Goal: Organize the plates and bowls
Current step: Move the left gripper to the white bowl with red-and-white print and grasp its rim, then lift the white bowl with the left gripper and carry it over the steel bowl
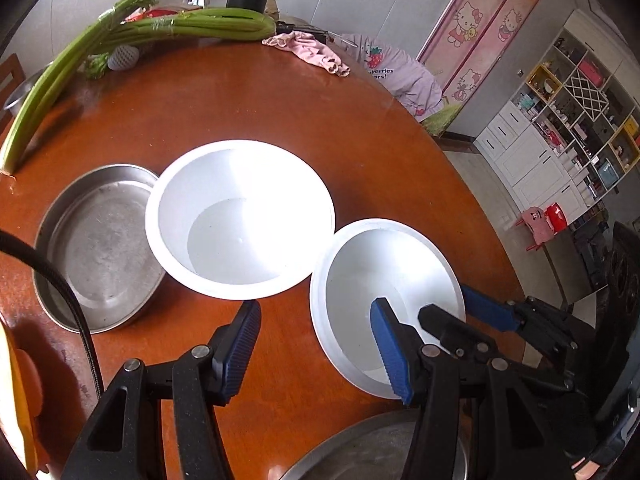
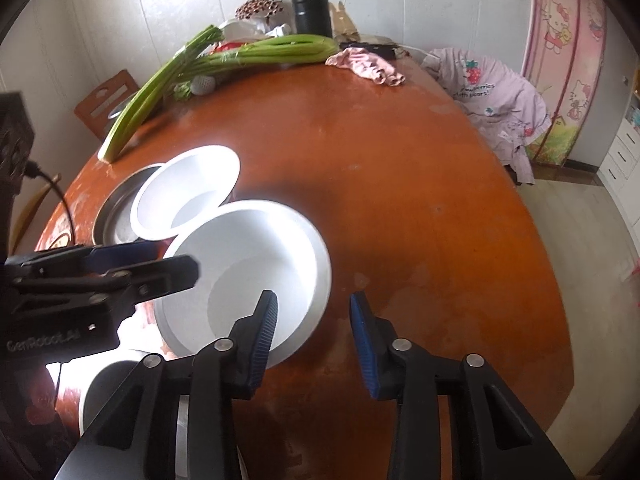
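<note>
A small white bowl (image 1: 384, 280) (image 2: 248, 264) stands on the round brown table (image 1: 280, 112). My left gripper (image 1: 316, 354) (image 2: 172, 258) is open and straddles the bowl's near-left rim, one blue pad inside and one outside above the table. My right gripper (image 2: 314, 340) (image 1: 448, 304) is open astride the opposite rim, its pads apart from the wall. A larger white bowl (image 1: 240, 224) (image 2: 188, 196) touches the small one. Beside it lies a shallow metal pan (image 1: 96, 248) (image 2: 116, 212).
Another metal dish (image 1: 372, 452) sits at the near table edge under the grippers. Celery stalks (image 1: 120, 36), a black flask (image 2: 310, 4) and a pink cloth (image 2: 364, 62) lie at the far side. A chair draped with clothing (image 2: 500, 92) stands on the right.
</note>
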The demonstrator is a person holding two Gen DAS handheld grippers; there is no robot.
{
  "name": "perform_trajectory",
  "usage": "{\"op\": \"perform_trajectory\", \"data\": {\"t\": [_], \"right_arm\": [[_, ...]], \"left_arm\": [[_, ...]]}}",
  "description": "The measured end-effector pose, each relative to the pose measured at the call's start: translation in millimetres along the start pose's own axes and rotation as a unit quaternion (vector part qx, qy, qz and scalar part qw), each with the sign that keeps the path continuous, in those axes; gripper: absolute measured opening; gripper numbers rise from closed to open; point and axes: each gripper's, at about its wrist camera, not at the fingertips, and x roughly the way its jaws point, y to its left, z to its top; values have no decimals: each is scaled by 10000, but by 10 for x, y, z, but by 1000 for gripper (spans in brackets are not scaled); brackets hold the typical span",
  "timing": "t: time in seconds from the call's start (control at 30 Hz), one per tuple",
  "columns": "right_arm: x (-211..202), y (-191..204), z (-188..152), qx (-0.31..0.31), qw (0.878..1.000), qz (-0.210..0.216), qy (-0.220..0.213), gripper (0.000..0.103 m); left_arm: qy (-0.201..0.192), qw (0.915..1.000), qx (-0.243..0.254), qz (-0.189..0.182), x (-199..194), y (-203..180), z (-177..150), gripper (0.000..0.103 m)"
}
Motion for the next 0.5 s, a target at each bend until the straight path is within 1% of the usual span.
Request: {"op": "perform_trajectory", "data": {"t": [0.07, 0.13, 0.2, 0.27, 0.33, 0.5], "right_arm": [[17, 19, -1, -28, 10000, 32, 17, 36], [41, 40, 7, -55, 9999, 95, 32, 36], [51, 53, 6, -56, 9999, 150, 49, 36], [50, 69, 3, -70, 9998, 177, 52, 36], [46, 91, 7, -121, 9998, 153, 38, 36], [10, 114, 7, -143, 9998, 163, -7, 36]], "left_arm": [[67, 10000, -19, -46, 43, -10, -3, 54], [99, 9999, 24, -106, 71, -47, -18, 50], [159, 9996, 45, -234, 102, -78, -24, 42], [213, 9993, 63, -313, 131, -106, -34, 39], [181, 9995, 127, -246, 142, -141, -38, 38], [112, 9995, 161, -255, 90, -173, -24, 38]]}}
